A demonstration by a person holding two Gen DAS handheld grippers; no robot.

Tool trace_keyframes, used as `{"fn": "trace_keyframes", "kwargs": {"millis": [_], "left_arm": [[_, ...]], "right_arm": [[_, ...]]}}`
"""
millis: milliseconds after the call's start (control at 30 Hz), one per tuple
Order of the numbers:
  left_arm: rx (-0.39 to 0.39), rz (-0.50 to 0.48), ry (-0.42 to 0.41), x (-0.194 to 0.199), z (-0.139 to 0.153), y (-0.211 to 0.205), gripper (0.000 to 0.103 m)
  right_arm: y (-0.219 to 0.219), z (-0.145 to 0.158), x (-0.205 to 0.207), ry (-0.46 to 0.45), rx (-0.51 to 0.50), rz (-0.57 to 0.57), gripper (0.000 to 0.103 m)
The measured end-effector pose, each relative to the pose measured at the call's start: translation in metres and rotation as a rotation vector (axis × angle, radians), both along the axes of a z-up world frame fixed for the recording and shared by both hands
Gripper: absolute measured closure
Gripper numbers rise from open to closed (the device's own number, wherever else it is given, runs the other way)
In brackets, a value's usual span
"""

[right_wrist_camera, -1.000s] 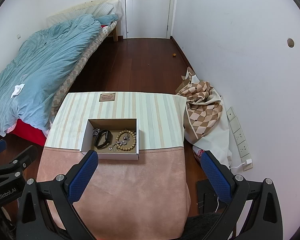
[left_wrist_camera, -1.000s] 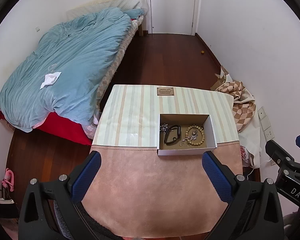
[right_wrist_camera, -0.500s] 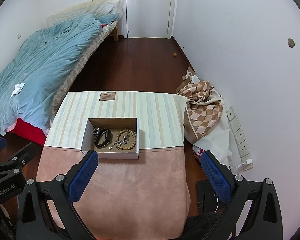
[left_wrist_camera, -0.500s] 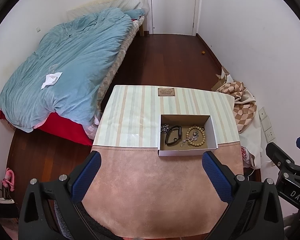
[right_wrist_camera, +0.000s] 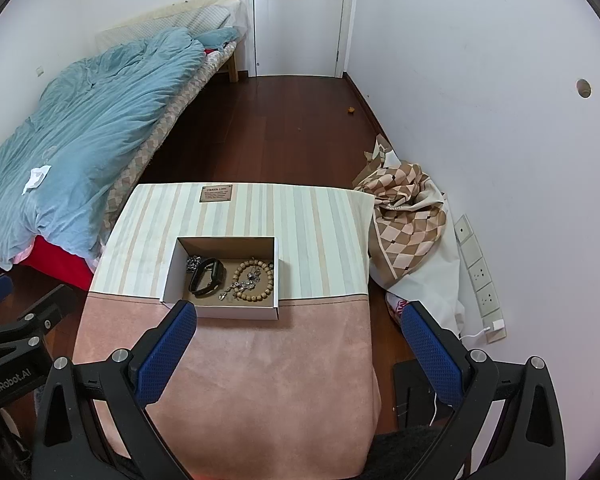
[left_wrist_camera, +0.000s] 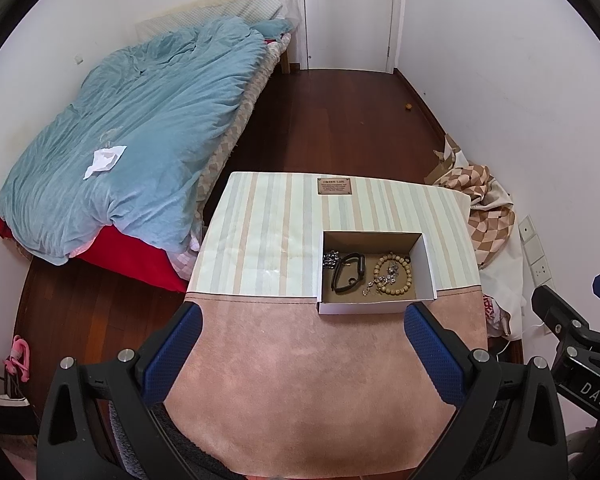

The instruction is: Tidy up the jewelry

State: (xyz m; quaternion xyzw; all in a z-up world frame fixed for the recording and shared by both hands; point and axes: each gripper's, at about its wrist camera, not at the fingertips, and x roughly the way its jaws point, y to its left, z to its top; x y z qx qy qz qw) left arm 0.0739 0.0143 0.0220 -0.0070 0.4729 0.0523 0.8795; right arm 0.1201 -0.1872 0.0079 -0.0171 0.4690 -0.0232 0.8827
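Two tongs, left tongs and right tongs, hang released above a table bearing a jewelry box

A matt cardboard box is holding wooden beads, a shiny metal chain and a smooth black band; suede-like pink cloth is covering the near desk.

One white box ahead of the jaws, on one table. Inside it: one black band, one wooden bead bracelet, one silver chain piece at far left, one silver charm strand across the beads. Two grippers: left gripper, right gripper, two blue pads each.
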Motion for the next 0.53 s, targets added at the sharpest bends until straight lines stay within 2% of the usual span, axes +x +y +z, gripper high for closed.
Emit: {"fn": "trace_keyframes", "kwargs": {"millis": [533], "left_arm": [[-0.010,-0.009,-0.014,-0.0004,0.0023,-0.0019,0.000]], "right_arm": [[0.0000,-0.0001,0.0008,0.000,0.001,0.000,0.000]]}}
